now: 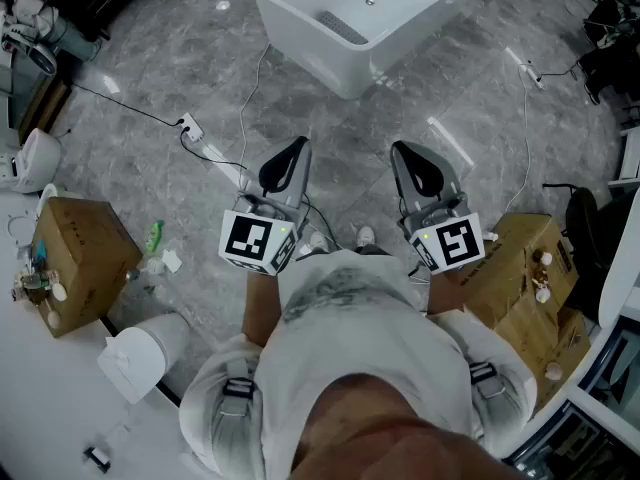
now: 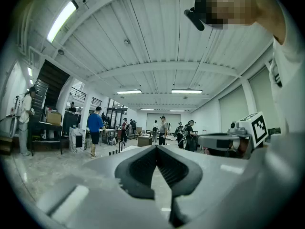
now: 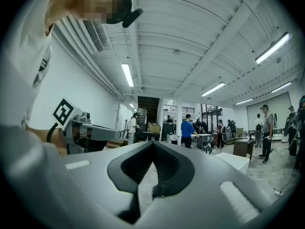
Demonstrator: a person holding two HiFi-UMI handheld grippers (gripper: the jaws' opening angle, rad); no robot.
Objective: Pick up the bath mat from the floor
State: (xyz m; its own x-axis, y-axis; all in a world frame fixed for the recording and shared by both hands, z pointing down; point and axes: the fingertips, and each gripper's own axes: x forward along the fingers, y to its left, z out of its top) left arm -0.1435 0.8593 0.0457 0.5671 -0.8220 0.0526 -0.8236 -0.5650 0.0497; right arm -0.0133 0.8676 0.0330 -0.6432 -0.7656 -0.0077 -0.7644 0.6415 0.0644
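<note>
So, the bath mat: I can't find it in any of my views. The grey stone floor (image 1: 180,58) in front of the white bathtub (image 1: 365,18) shows no mat, and the person's own body blocks everything directly below the head view, so my guess is it's either under there or out of frame.

Both grippers are held out level, aimed at the room rather than the floor. The left gripper (image 1: 288,160) has its jaws pressed together with nothing between them, and the right gripper (image 1: 415,160) is the same: tips meeting, empty. Each gripper view just looks across the hall at people in the distance.

What worries me: going down blind. There's a cable (image 1: 250,98) running from the tub toward the feet and a power strip (image 1: 192,128) just left of it, so a careless scoop could snag the wire instead of the mat. The jaws also need spreading first, or they'll just shove the mat along the slick floor.
</note>
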